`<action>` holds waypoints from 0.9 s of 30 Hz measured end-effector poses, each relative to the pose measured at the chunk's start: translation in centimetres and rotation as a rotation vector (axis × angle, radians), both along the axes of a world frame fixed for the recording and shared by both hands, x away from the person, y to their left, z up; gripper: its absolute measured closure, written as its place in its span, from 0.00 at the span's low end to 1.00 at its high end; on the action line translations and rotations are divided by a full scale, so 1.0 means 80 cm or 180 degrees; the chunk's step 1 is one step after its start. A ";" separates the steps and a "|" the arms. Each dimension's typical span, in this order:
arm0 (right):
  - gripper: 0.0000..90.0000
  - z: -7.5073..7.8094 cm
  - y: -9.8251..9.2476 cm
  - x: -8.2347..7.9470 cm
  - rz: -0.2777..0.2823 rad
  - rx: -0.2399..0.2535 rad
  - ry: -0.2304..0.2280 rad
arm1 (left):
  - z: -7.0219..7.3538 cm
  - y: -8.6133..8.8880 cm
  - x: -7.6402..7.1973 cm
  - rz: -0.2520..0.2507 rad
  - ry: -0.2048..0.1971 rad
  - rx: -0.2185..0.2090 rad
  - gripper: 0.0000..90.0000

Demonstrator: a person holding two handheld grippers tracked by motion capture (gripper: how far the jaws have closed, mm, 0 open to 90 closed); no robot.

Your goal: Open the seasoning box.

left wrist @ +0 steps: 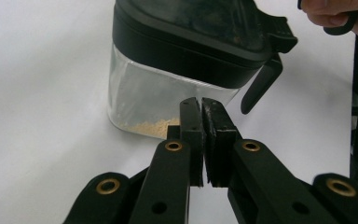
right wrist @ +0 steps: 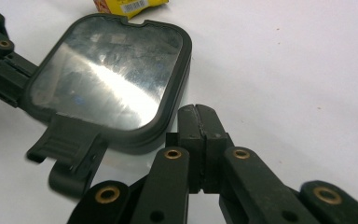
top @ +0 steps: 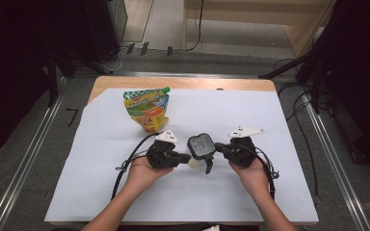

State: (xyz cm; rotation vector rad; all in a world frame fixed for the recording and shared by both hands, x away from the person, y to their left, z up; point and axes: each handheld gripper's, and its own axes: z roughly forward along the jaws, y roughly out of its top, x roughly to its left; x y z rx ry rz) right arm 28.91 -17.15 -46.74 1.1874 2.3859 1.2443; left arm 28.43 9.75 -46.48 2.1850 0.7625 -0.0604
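Clear square container with black latching lid [top: 201,147] sits mid-table on the white sheet [top: 101,192], wedged between both grippers. Left gripper [top: 187,157] and right gripper [top: 218,147] both clenched, holding nothing — tips just beside the container walls. Colourful spouted snack pouch [top: 148,109] stands well behind it, nothing blocking either side.

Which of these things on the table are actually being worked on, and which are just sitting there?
In the job:
- clear container with black lid, a little powder inside
- left gripper, shut, beside it
- right gripper, shut, beside it

Just lying about:
- colourful snack pouch, farther back
- white sheet covering the table
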 end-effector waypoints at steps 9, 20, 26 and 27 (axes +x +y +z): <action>1.00 0.018 -0.005 -0.027 0.0159 0.0015 0.0004 | 0.005 0.006 0.000 -0.0130 -0.0025 0.0125 0.98; 1.00 0.026 0.002 -0.072 0.0361 0.0023 0.0010 | 0.018 0.026 0.002 -0.0029 -0.0083 0.0106 0.90; 1.00 0.017 0.026 -0.078 0.0550 -0.0060 0.0032 | 0.021 0.040 0.007 0.0087 -0.0059 0.0123 0.76; 1.00 0.017 0.026 -0.078 0.0550 -0.0060 0.0032 | 0.022 0.041 0.007 0.0106 -0.0049 0.0123 0.76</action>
